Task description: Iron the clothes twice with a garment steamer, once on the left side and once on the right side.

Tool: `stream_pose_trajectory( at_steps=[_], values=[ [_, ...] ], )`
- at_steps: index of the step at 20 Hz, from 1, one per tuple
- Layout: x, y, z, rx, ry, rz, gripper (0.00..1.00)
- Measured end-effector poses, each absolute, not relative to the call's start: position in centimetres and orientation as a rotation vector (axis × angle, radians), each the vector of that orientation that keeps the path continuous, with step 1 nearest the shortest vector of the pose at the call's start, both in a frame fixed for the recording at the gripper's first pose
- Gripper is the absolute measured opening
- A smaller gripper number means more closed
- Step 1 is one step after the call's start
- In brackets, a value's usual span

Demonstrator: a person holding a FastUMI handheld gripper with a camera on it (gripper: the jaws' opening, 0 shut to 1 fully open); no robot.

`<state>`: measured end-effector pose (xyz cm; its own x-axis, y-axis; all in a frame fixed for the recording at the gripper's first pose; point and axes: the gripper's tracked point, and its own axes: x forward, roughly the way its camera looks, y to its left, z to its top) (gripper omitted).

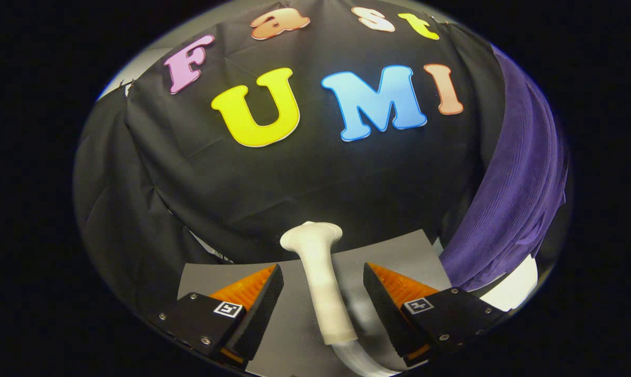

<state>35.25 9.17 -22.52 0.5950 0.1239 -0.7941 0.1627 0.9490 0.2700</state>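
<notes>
A white garment steamer [323,285] lies on the grey table [399,251], its handle running between my two fingers and its flared head pointing away toward the booth wall. A hose leaves its near end below the fingers. My gripper [323,285] is open, with a finger on each side of the handle and a gap to both. A purple garment [519,178] hangs to the right, beyond the right finger, draping down to the table's level.
The black cloth wall stands close behind the steamer's head. A white surface [517,288] shows under the purple garment's lower edge at the right. The table's far edge meets the cloth just past the steamer.
</notes>
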Motion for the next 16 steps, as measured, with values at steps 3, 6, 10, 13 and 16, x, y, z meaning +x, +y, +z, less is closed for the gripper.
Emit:
stream_pose_trajectory(
  at_steps=[3,6,10,13,16],
  values=[
    [35.5,9.2,-24.7,0.382,1.021,-0.035,0.90],
    [35.5,9.9,-26.4,0.394,1.067,-0.014,0.81],
    [34.4,10.9,-28.2,0.338,1.115,0.012,0.67],
    [34.1,10.7,-29.0,0.298,1.106,-0.010,0.58],
    [33.8,10.5,-28.9,0.265,1.106,-0.016,0.53]
  ],
)
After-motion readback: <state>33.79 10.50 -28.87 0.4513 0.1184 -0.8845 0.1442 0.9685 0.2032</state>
